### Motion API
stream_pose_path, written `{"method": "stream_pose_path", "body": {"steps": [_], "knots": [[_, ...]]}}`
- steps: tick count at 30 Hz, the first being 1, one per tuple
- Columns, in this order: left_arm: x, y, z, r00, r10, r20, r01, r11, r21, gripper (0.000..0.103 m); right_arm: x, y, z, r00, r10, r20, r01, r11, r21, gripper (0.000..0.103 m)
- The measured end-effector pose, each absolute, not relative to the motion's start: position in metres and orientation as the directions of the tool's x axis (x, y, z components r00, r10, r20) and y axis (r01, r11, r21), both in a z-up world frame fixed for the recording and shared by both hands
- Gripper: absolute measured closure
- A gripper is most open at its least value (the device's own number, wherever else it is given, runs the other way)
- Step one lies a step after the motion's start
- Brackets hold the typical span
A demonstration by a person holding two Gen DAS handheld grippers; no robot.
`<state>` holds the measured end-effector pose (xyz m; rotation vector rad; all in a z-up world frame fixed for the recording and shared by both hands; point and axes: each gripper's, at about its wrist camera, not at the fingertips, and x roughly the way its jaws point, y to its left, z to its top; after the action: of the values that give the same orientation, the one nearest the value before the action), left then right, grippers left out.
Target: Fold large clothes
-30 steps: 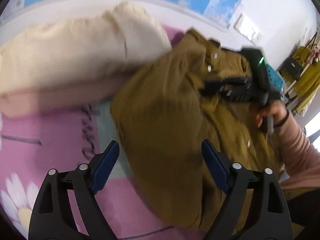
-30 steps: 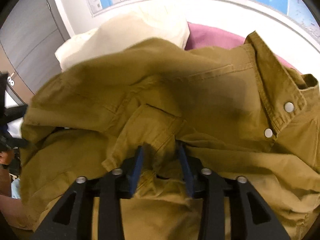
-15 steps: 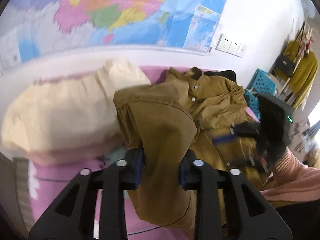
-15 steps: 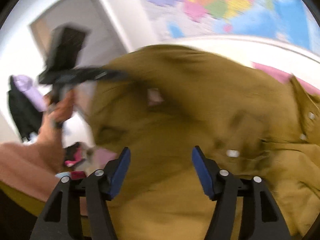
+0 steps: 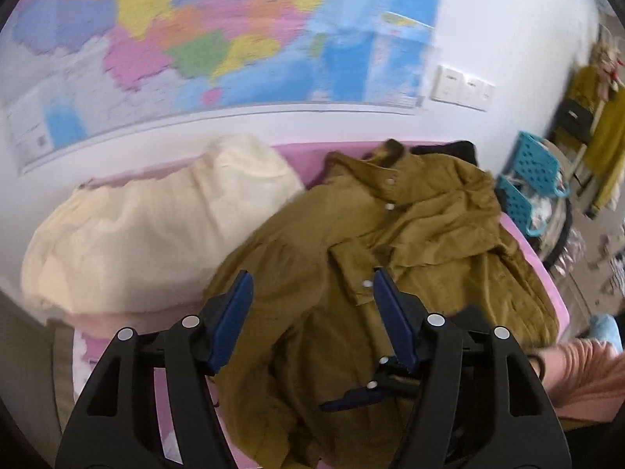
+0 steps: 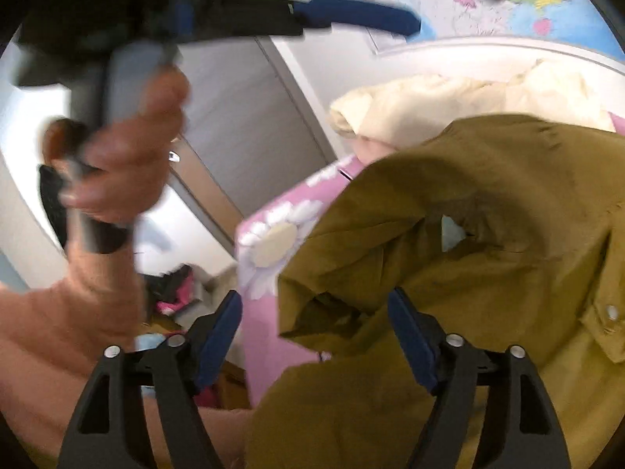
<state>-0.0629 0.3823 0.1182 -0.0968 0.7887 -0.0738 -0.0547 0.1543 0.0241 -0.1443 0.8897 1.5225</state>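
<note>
the jacket lies crumpled on the bed, collar toward the far edge by the wall, body spread toward the near edge. the cushion lies on the bed to the jacket's left, touching it, against the far edge. a wall map hangs above the far edge. baskets stand beyond the bed's right edge. in the right wrist view the jacket hangs over the bed's near left corner; the left gripper is above and left of that corner, off the bed.
</note>
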Motion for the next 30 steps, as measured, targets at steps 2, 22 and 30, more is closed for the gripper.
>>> {"method": "stream_pose_path", "body": {"steps": [2, 22, 30], "knots": [[-0.067, 0.396, 0.116, 0.709, -0.089, -0.7, -0.009, 0.991, -0.136, 0.04, -0.064, 0.174, 0.013, -0.172, 0.765, -0.62, -0.905, 0.125, 0.406, 0.02], [-0.099, 0.463, 0.128, 0.797, -0.165, -0.581, -0.043, 0.944, -0.326, 0.031, 0.07, 0.009, 0.113, -0.274, 0.961, -0.037, -0.554, -0.126, 0.823, 0.081], [-0.032, 0.388, 0.033, 0.592, -0.354, -0.724, 0.126, 0.928, -0.351, 0.037, 0.101, -0.111, 0.012, 0.156, 0.843, -0.515, -0.349, 0.535, 0.769, 0.026]]}}
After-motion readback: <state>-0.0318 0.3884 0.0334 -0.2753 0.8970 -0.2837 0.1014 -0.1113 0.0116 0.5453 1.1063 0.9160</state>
